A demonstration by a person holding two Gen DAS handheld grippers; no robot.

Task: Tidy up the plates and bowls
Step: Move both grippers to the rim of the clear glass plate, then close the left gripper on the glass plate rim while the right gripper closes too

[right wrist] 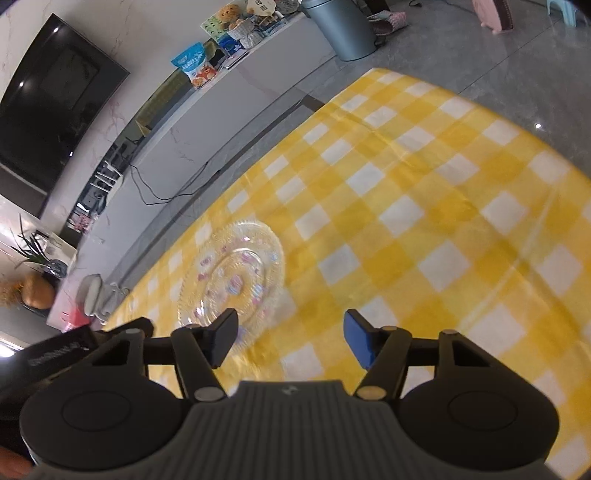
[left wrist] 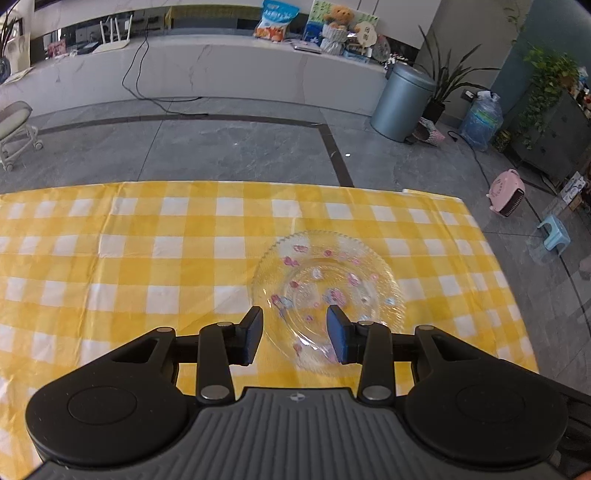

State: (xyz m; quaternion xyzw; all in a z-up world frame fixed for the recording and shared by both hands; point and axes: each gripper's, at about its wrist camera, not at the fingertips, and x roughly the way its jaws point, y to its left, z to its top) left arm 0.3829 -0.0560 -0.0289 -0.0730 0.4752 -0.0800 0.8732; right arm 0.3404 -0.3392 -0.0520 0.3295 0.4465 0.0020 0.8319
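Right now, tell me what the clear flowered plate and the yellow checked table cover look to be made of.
Clear flowered plate: likely pressed glass, glossy; the checks show through it and its beaded rim glints. Yellow checked table cover: probably woven cloth, matte, with soft creases.

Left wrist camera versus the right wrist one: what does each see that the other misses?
Only the left view shows the water jug and blue stool. Only the right view shows the dark TV screen. Both share the glass plate on the yellow checked tablecloth, the grey bin and teddy bear.
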